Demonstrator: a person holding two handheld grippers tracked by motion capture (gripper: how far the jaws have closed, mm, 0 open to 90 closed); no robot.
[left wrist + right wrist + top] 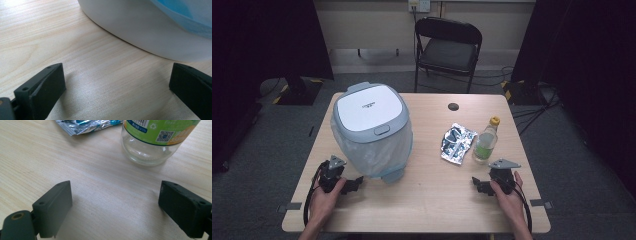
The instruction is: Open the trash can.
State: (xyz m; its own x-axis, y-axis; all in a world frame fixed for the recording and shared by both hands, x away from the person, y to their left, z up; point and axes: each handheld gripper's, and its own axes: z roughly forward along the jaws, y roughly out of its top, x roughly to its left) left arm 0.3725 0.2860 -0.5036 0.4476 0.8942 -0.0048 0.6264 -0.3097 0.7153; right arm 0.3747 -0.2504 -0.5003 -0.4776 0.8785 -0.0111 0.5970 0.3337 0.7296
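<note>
Both tongs are being held wide open and empty on the counter (427,195); the left tongs (353,184) are being kept beside the lidded bin (372,131), the right tongs (478,184) near the bottle (486,142) and foil wrapper (457,143); nothing is being binned yet, so all work is judged left.

Bin (371,130): left half of counter (427,200), centre frame.
Wrapper (457,143): right of bin.
Bottle (486,141): just right of wrapper.
Chair (447,50): behind counter, top centre.
</note>
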